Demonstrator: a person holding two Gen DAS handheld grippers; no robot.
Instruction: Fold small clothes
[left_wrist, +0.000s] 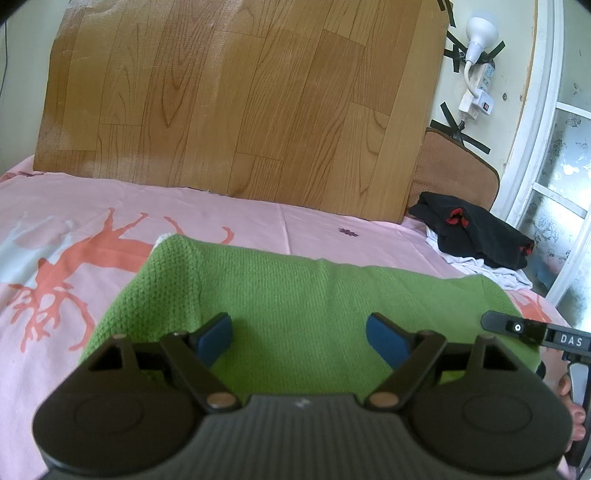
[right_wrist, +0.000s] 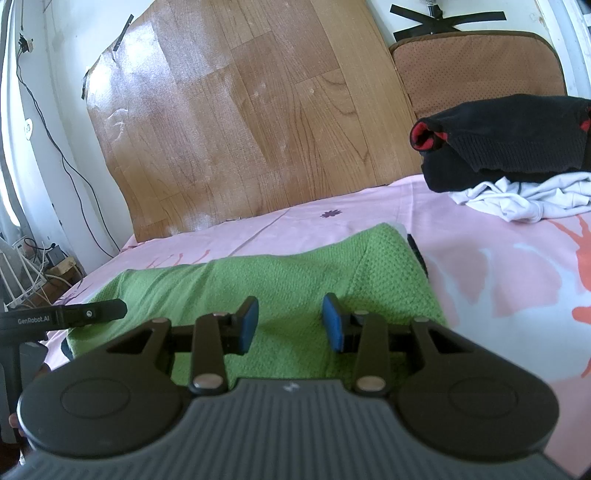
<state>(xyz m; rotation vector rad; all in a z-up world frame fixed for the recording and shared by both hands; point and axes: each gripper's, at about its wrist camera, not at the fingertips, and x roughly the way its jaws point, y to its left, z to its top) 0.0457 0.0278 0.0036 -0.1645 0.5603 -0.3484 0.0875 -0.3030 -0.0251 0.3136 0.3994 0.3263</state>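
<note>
We see the green knit garment (left_wrist: 295, 306) lying crosswise beneath both grippers, left gripper (left_wrist: 299, 334) and right gripper (right_wrist: 290, 319) spread apart, empty, equally near.

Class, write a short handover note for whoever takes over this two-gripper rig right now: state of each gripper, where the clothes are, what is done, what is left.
Left gripper: jaws open, holding nothing, over the green knit garment.
Right gripper: jaws open, empty, over the same garment.
The green garment lies on the pink bedsheet, apparently already folded over.
A black garment sits on white clothing at the bed's far corner.
Left: finish folding the green piece; whether the corner pile still needs folding cannot be told.
</note>
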